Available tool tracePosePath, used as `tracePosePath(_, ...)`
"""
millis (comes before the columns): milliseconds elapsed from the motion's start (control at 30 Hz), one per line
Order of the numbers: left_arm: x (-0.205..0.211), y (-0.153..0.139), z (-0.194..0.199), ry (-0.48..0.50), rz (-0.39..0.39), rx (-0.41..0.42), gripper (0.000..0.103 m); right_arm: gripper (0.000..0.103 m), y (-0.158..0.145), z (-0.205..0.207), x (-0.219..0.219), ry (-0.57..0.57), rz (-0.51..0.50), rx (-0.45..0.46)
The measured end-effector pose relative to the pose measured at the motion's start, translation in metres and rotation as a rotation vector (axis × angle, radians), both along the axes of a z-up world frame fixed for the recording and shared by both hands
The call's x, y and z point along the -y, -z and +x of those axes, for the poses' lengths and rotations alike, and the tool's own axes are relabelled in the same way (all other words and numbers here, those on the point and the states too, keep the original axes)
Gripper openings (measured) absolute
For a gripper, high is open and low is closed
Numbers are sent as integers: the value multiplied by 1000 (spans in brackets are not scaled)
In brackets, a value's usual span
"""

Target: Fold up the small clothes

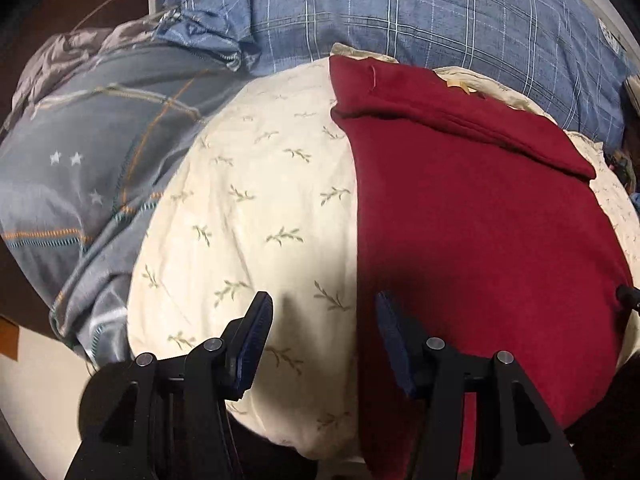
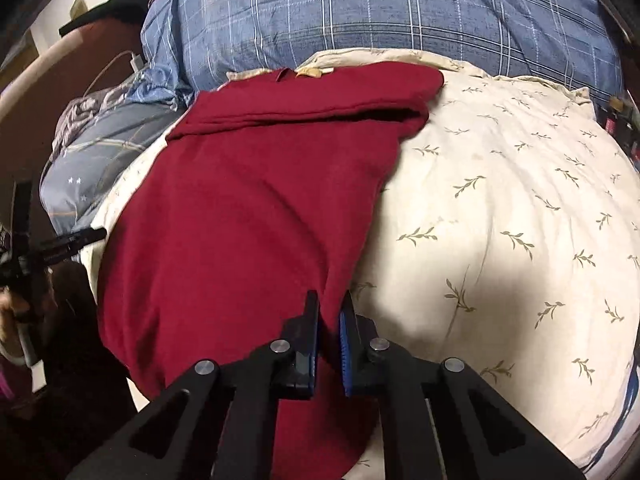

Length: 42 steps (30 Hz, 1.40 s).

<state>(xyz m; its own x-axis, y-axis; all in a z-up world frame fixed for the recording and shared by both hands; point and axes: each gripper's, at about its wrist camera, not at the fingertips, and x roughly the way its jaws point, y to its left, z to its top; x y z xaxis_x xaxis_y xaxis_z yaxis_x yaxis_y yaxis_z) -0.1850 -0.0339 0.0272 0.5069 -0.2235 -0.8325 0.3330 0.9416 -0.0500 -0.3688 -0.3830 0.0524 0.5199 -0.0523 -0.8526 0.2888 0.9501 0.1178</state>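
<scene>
Garment [image 2: 248, 216], dark red, is spread on leaf-print quilt [image 2: 500, 208]. Its near edge is pinched by right tool [image 2: 330, 308]. Left tool [image 1: 322, 304] is held released, straddling garment's left edge.

Left gripper [image 1: 320, 312]: jaws spread wide, blue pads facing each other across broad gap, nothing between fingertips. Right gripper [image 2: 330, 312]: jaws drawn nearly together, narrow slit between blue pads, red cloth [image 2: 248, 216] edge pinched in slit. Left gripper also seen from right wrist, far left of right fingers.
</scene>
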Motion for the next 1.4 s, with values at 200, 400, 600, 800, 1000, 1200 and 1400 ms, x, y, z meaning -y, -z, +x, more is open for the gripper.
tracePosePath(200,-4,2,-5,9,-8,-13,53,50,-1,-25,-2,-6,65,-3)
tracePosePath(400,-22,1,-25,66,-86,-74,53,63,10,-51,4,5,173,-51)
tracePosePath(600,-28,20,-42,89,-37,-142,53,64,24,-60,1,-13,251,-72)
tracePosePath(800,-23,33,-51,114,-88,-209,53,64,25,-57,-8,-69,284,-70)
tracePosePath(1000,-19,36,-54,112,-86,-180,53,60,32,-53,-7,-66,300,-79)
tracePosePath(1200,-21,33,-58,131,-89,-177,5,11,26,-62,-3,-30,277,-55)
tracePosePath(1400,-46,15,-59,149,-193,-203,5,8,3,-70,-12,-119,333,-4)
